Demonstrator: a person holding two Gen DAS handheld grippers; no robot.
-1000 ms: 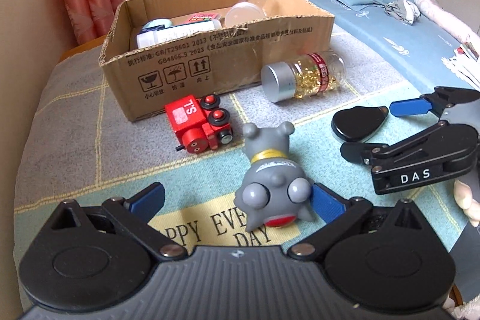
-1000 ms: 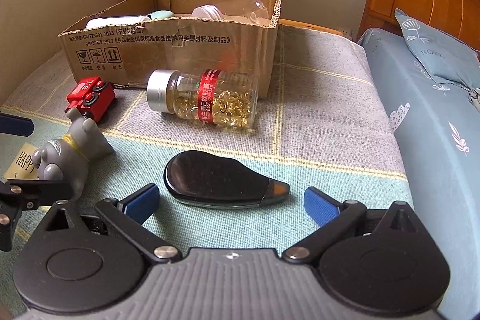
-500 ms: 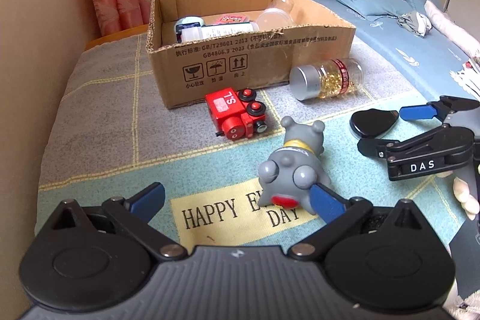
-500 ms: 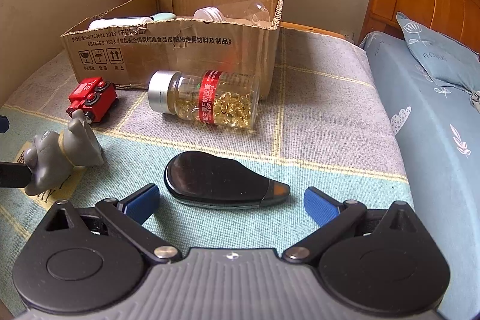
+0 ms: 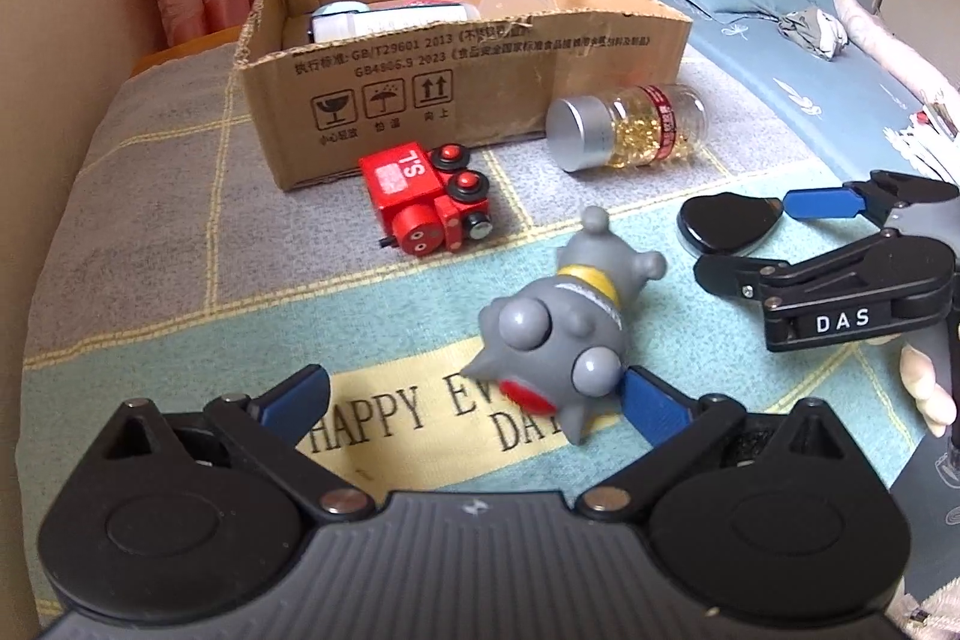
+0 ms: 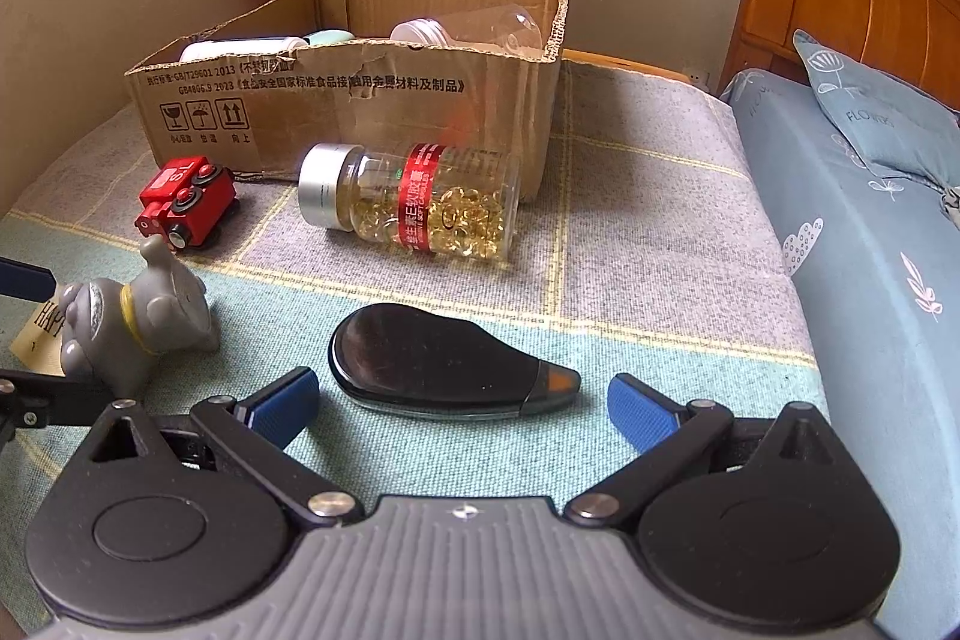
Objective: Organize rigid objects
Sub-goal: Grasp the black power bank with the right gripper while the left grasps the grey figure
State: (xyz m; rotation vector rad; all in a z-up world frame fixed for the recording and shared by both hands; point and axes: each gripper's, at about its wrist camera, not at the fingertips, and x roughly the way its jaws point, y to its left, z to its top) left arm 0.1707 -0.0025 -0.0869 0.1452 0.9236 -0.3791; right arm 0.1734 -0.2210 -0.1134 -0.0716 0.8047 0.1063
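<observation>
Quick count of what's lying loose on the blanket (image 5: pixel 150 232): four things. One grey rubbery animal toy (image 5: pixel 564 334), one red toy train (image 5: pixel 429 199), one clear capsule bottle (image 6: pixel 414 199) with a silver cap and red label, and one flat black teardrop-shaped case (image 6: pixel 444 361). Then there's one cardboard box (image 5: pixel 456 82) at the back, open on top, with at least three containers showing over its rim: a white tube, something pale teal, and a clear bottle with a white cap. Can't make out more than that inside.

The left tool (image 5: pixel 474 403) is spread wide and holding nothing. The grey toy lies on its side, head toward the camera, over the "HAPPY EVERY DAY" print, off-centre so it looks to be touching the right-hand blue pad (image 5: pixel 651 403) while the other pad is well apart from it.

The right tool (image 6: pixel 465 400) is also wide open and empty, with the black case lying crosswise just ahead of its fingers, narrow end pointing right. In the left wrist view you can see that same tool from the side, one blue finger next to the case.

The train sits just in front of the box's near wall, and the bottle lies on its side against the box's front corner, between the case and the box. A bed with a blue sheet (image 6: pixel 870 244) and pillow runs along the right.
</observation>
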